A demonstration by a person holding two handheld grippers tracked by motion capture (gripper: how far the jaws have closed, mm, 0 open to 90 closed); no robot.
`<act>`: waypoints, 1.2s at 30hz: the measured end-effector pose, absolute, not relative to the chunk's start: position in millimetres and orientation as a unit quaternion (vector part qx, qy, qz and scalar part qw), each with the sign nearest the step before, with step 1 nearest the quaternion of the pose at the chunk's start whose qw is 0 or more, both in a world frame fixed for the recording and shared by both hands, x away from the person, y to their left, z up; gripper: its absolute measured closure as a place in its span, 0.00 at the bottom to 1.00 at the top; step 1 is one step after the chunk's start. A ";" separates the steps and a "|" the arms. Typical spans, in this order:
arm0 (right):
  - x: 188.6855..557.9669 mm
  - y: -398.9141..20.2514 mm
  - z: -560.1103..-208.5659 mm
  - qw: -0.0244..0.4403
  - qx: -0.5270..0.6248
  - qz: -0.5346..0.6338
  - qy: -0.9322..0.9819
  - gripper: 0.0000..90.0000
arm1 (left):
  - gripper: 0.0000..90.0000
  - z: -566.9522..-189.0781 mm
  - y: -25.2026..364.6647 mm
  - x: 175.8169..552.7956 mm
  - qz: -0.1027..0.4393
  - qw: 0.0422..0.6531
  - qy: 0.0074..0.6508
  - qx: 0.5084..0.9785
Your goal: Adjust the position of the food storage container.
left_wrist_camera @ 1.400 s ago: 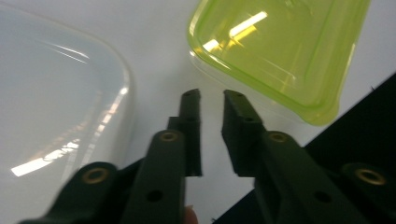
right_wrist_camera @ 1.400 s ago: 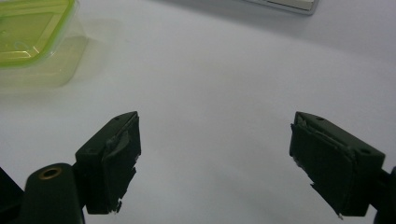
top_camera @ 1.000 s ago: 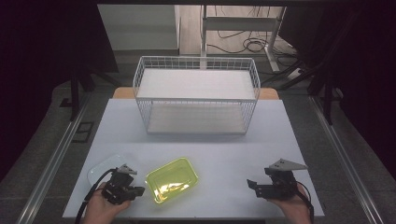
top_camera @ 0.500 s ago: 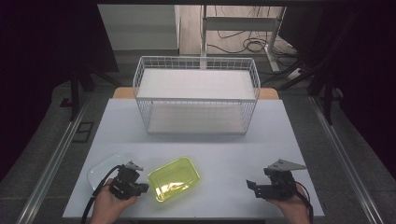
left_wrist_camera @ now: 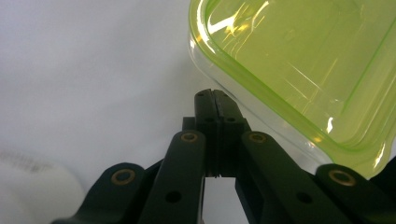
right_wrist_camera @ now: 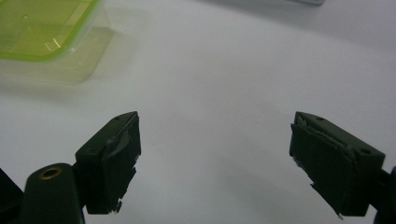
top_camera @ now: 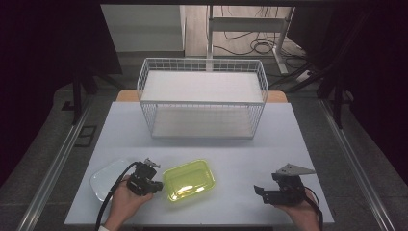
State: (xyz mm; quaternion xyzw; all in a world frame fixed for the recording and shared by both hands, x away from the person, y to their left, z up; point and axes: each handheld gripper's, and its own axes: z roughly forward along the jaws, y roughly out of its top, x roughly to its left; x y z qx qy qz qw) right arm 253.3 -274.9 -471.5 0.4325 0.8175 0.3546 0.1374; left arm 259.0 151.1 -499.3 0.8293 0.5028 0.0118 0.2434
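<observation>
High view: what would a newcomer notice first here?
The yellow-green tub stands out at the table's near edge, next to the shut left gripper. Behind it, a white wire basket stands at the far middle. The right gripper is open, with nothing between its jaws.

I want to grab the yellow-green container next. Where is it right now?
In the high view, the yellow-green container sits on the table's near edge, left of centre, just right of the left gripper and in front of the wire basket.

Nothing readable here tbh, no labels, brand names or numbers anywhere that I can make out in any of the 3 views.
</observation>
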 end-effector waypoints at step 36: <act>252.8 -267.7 -479.3 0.127 0.419 0.341 0.832 0.18 | 0.99 -489.0 120.6 284.6 0.031 0.292 0.499 0.815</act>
